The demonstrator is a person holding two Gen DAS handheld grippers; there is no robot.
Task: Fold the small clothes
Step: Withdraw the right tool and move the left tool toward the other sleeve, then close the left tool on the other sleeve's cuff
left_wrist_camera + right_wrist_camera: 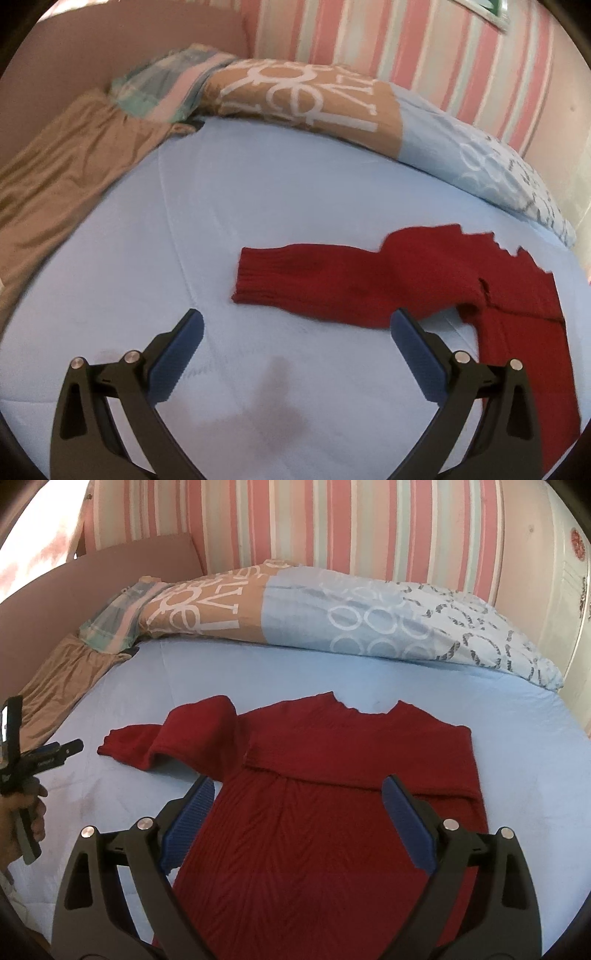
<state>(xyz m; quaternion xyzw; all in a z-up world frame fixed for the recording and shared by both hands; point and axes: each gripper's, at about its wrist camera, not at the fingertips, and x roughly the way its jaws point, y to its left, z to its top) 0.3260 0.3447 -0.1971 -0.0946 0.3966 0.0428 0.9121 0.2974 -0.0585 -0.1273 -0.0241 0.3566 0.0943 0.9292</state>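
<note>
Here the red knitted sweater (332, 812) lies flat on the blue bed sheet (517, 731), its long axis running from the hem nearest the right hand-held gripper (297, 794) away to the neckline, which points toward the patterned duvet (369, 627) bunched along the striped wall (332, 524). One sleeve (354, 771) is folded across the chest, forming a band that runs crosswise just ahead of the right hand-held gripper's tips. The other sleeve (166, 742) stretches out sideways to the left of that gripper, its cuff pointing toward the left hand-held gripper (55, 753), which a hand (22, 823) holds at the frame's edge.

The right hand-held gripper hangs over the sweater's body with its blue-padded fingers (192, 819) spread wide — nothing between them but the knit below.

In the left wrist view, the left hand-held gripper (297, 325) is likewise spread wide and empty over bare sheet. The outstretched sleeve (332, 284) lies just ahead of its tips and to the right, long axis crosswise, the ribbed cuff toward the left and the rest of the sweater (517, 332) running off to the right. A tan cloth (62, 177) lies well off to the left, beside a pale plaid cloth (166, 81).
</note>
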